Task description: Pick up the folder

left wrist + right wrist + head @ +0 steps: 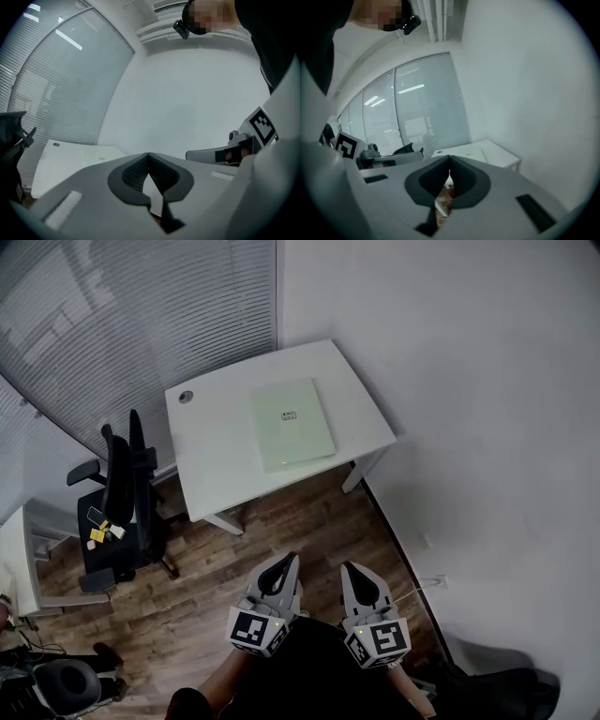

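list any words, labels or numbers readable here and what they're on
No text can be read.
Small dark label on the folder: too small to read.
Square markers on the left gripper and right gripper: black-and-white patterns, no words.

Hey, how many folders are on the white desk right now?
1. The pale green folder lies flat on the right half of the desk; the whole top shows, so none is hidden.

Office interior: a white counter (217,460) with a cable grommet (186,397), a black swivel chair (122,486) alongside, slatted window blinds (122,324), wood-plank floor (291,521).
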### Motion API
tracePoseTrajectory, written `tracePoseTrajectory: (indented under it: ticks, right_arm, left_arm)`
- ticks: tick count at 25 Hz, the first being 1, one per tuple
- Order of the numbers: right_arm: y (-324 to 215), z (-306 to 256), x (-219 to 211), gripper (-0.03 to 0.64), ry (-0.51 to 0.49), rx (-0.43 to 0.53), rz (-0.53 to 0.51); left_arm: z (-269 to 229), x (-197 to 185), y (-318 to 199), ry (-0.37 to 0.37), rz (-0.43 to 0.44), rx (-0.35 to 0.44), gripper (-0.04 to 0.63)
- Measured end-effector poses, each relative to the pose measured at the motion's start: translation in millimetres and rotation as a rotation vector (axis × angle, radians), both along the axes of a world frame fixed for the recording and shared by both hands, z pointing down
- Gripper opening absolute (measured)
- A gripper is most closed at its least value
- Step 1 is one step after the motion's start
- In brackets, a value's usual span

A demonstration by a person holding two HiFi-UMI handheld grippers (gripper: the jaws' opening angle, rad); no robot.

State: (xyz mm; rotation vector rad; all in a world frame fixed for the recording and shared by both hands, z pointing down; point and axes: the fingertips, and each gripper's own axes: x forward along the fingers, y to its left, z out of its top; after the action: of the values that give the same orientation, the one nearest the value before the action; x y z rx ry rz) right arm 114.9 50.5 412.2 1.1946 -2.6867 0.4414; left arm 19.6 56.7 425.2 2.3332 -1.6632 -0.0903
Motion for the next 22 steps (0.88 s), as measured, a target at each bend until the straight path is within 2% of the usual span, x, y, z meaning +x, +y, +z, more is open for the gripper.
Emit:
tracePoseTrajectory:
  ticks: [8,13,22]
  right_arm:
    - [-63,-8,-3,0.001,0.013,0.009,0.048]
    - [-100,-9,-19,0.000,0.011,0.018,0.048]
    - [-133,-9,-58,0.000,0.010,0.017,-0.039]
  left_arm:
    - [-10,-3,-73,0.005,0.062,0.025,0.005]
    - [-11,-18,-113,-0.003,0.067,0.045,0.005]
    - [-8,-56,-137,-0.003,-0.018,0.035,0.005]
